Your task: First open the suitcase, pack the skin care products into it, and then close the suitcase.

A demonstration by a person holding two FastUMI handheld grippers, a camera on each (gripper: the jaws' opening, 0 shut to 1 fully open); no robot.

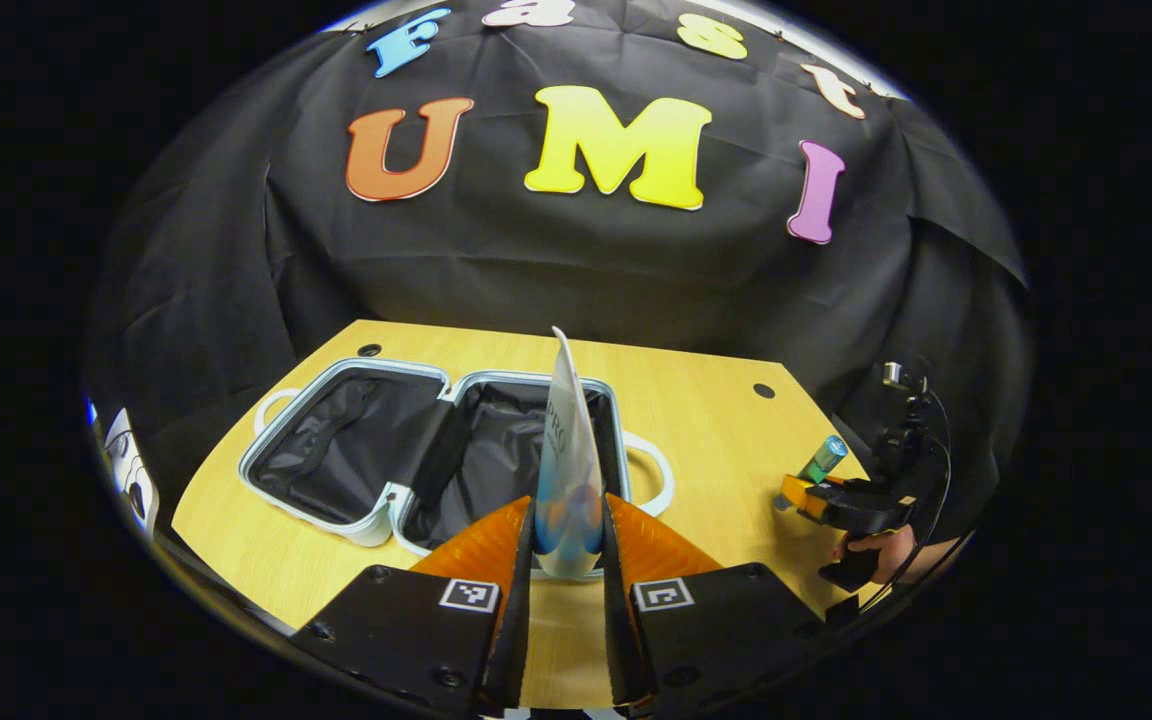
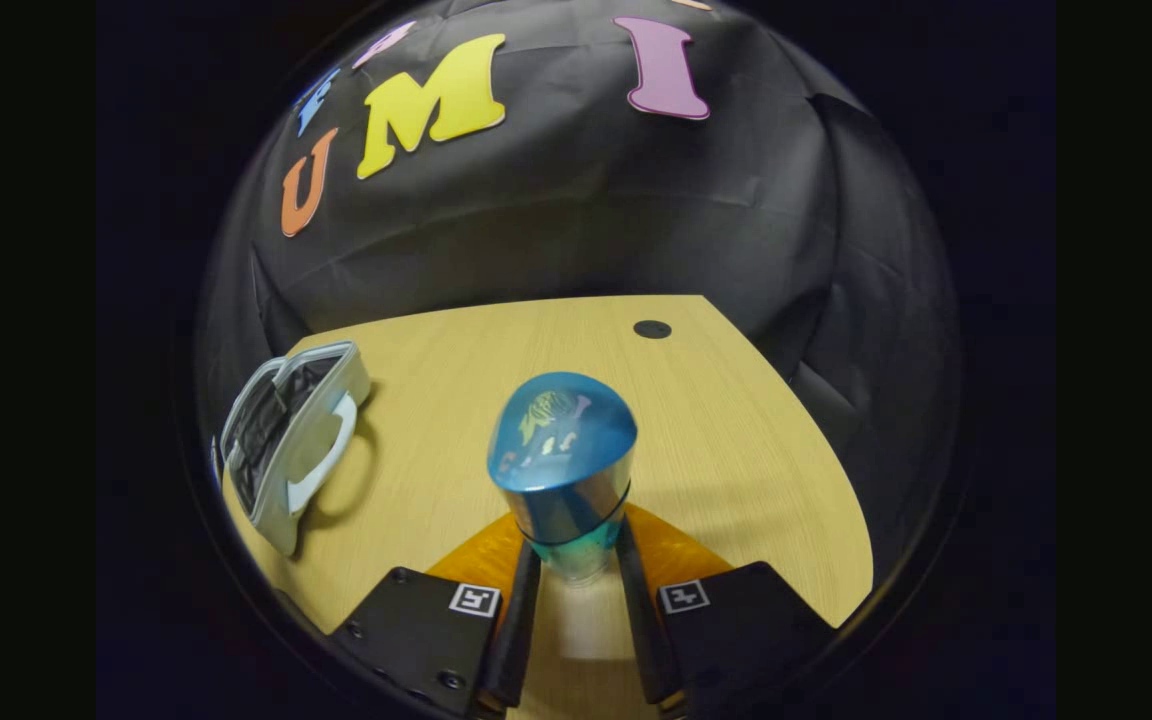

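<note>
While the suitcase lies open, both grippers hold products.
Left gripper clamps a white tube; right gripper clamps a blue-capped bottle.

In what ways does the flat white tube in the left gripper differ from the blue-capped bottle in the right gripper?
The flat white squeeze tube is thin and tapers to a flat crimped tip, while the round bottle with the shiny blue cap is thick and ends in a domed top. The tube hangs over the open grey suitcase; the bottle is over the bare wooden table, beside the suitcase. Both are clamped between gripper fingers.
</note>
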